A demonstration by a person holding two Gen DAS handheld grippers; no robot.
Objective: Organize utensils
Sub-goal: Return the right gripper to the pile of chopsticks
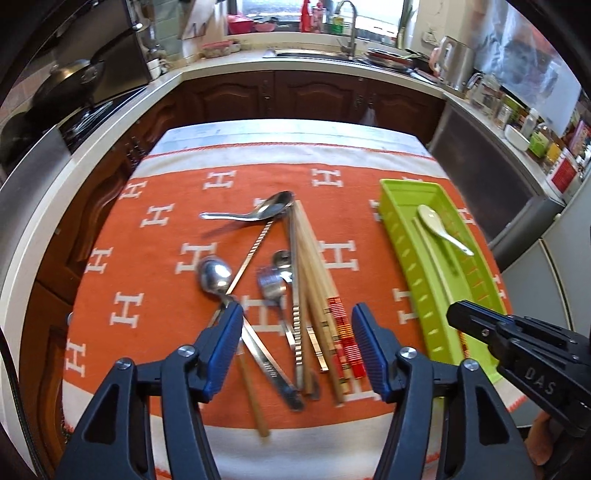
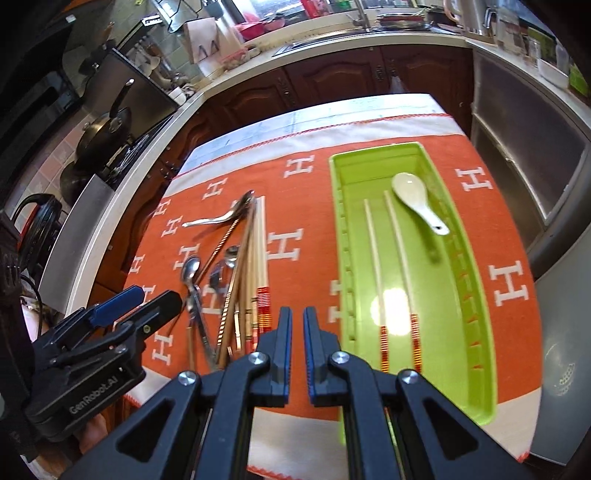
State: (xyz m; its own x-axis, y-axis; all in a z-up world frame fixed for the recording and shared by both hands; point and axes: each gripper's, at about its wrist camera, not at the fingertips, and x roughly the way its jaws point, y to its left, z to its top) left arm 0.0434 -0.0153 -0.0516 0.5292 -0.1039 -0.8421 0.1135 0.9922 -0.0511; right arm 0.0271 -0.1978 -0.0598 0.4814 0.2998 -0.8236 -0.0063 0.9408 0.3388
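A pile of utensils lies on the orange cloth (image 1: 162,280): a metal soup spoon (image 1: 258,212), a smaller metal spoon (image 1: 215,275), ridged metal chopsticks (image 1: 295,314) and wooden chopsticks (image 1: 314,273). My left gripper (image 1: 297,310) hangs open above the near end of this pile, with nothing touching its blue pads. To the right stands a green tray (image 2: 341,236) that holds a white ceramic spoon (image 2: 417,203) and two white chopsticks with red bands (image 2: 373,254). My right gripper (image 2: 297,312) is shut and empty, over the cloth beside the tray's near left corner.
The table's far edge faces dark wooden cabinets (image 1: 317,96) and a counter with a sink (image 1: 347,33). A stove with a pan (image 2: 107,133) lies to the left. Steel-fronted units (image 2: 517,158) stand close on the right.
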